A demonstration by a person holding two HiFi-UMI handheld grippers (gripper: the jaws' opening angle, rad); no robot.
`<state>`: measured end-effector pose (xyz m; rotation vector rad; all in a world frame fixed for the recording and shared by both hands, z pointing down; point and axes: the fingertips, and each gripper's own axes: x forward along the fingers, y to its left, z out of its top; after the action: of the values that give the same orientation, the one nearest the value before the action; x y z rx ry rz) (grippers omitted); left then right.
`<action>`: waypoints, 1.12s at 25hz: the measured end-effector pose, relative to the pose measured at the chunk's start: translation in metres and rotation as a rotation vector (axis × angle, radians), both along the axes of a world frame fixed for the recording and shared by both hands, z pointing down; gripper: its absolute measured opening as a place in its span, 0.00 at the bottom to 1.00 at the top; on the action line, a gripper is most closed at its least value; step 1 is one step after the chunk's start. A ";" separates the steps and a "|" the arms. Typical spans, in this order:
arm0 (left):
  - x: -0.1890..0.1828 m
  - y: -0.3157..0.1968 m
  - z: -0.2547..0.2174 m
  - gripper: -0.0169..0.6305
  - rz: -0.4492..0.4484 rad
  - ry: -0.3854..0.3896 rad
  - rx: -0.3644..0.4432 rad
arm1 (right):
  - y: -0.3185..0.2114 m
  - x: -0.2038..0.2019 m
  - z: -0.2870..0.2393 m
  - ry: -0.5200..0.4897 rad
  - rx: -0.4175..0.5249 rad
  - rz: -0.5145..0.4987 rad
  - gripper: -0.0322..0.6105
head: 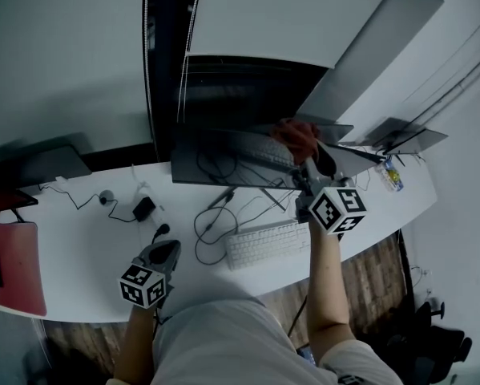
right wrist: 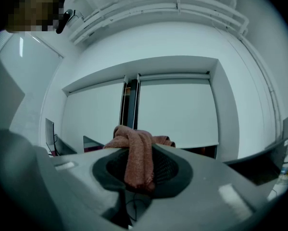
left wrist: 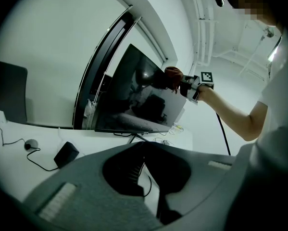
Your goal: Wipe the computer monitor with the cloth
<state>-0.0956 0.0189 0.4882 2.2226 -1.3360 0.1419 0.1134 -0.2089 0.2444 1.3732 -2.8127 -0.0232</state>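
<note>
The dark monitor (head: 223,163) stands at the back of the white desk (head: 79,239). My right gripper (head: 312,160) is raised at the screen's upper right, shut on a reddish-brown cloth (head: 297,138) that is against the screen. In the right gripper view the cloth (right wrist: 136,158) hangs bunched between the jaws. The left gripper view shows the monitor (left wrist: 134,95), the cloth (left wrist: 172,77) and the right gripper (left wrist: 186,85) from the side. My left gripper (head: 166,251) hovers low near the desk's front edge, shut, with nothing in it (left wrist: 144,146).
A white keyboard (head: 268,243) lies in front of the monitor among loose black cables (head: 211,227). A black adapter (head: 143,208) sits to the left. A red case (head: 15,267) and a dark laptop (head: 43,167) are at the far left. Another laptop (head: 404,135) stands at the right.
</note>
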 end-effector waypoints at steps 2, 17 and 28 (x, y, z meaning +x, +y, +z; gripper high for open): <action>-0.006 0.004 -0.002 0.04 0.000 0.000 0.007 | 0.009 -0.010 -0.003 -0.016 0.011 -0.012 0.20; -0.045 0.048 -0.041 0.04 -0.026 -0.033 0.136 | 0.123 -0.120 0.077 -0.048 -0.109 -0.241 0.20; -0.039 0.076 -0.069 0.04 -0.138 -0.072 0.241 | 0.195 -0.129 0.138 -0.012 -0.215 -0.386 0.20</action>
<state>-0.1347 0.0950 0.4195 2.3295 -1.6150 0.0108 -0.0153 -0.0142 0.3824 0.7794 -2.9361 0.2742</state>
